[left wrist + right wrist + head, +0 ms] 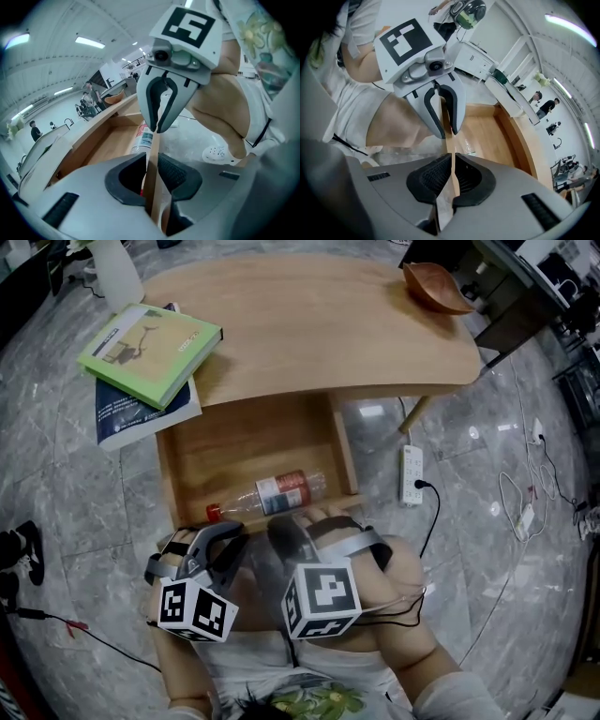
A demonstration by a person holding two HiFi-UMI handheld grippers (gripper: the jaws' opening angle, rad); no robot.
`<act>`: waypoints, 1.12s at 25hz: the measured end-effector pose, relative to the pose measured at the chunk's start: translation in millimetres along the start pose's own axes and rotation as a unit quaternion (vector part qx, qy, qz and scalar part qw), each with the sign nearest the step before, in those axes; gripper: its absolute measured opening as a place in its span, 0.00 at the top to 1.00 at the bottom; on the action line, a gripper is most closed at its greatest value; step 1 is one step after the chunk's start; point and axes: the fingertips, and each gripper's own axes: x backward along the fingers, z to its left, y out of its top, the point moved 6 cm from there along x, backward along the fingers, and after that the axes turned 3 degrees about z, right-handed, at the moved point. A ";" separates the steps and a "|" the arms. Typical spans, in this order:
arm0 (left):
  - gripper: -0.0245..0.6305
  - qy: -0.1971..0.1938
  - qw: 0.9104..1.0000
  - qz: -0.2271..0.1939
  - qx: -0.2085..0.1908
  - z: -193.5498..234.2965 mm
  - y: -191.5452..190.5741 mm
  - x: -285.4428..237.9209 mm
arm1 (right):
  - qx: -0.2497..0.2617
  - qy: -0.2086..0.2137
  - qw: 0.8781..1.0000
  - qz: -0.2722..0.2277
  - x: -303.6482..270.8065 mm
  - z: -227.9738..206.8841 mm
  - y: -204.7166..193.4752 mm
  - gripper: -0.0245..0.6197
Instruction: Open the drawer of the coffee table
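Ben: Closest to us are the two grippers. See the left gripper? Its fingers are nearly shut. They pinch the thin front board of the drawer.

Ana: And the right gripper?

Ben: Same thing. Its fingers squeeze that same board, just to the right of the left one.

Ana: Where is the drawer?

Ben: It sticks out wide open from under the near edge of the counter.

Ana: Is anything in it?

Ben: Yes, a clear bottle with a red cap. It lies on its side by the front board, with the cap pointing left.

Ana: What is on top of the counter?

Ben: A green book lies on a blue book at the near left corner. Both hang over the edge a bit. A brown wooden bowl sits at the far right corner.

Ana: And down low?

Ben: A white power strip lies on the grey floor, to the right of the drawer.
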 end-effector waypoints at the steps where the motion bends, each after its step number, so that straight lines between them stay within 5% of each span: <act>1: 0.85 -0.003 1.000 -0.004 0.003 0.3 0.1 0.8 | -0.017 0.005 1.000 -0.013 1.5 -1.2 1.0 0.91; 8: 0.88 0.012 0.995 -0.068 0.069 11.4 2.4 14.0 | -0.169 -0.017 0.983 -0.071 7.0 -29.2 -1.1 0.93; 13: 0.93 0.035 0.973 -0.170 0.153 22.3 9.2 29.9 | -0.222 -0.066 0.964 -0.131 9.7 -51.4 -0.3 0.93; 16: 0.94 0.065 0.959 -0.195 0.197 32.4 13.4 33.6 | -0.252 -0.085 0.945 -0.193 15.2 -61.4 6.0 0.93; 19: 0.95 0.059 0.939 -0.220 0.259 40.9 22.7 33.2 | -0.303 -0.079 0.911 -0.268 20.9 -68.4 14.5 0.93; 23: 0.95 0.122 0.909 -0.266 0.295 61.7 36.8 36.8 | -0.408 -0.068 0.837 -0.359 27.5 -82.0 15.9 0.93; 26: 0.95 0.171 0.886 -0.291 0.319 70.9 49.3 42.6 | -0.485 -0.048 0.786 -0.379 20.3 -88.5 4.7 0.93; 28: 0.95 0.190 0.873 -0.296 0.339 74.6 57.1 43.7 | -0.520 -0.020 0.765 -0.379 12.5 -88.2 0.3 0.93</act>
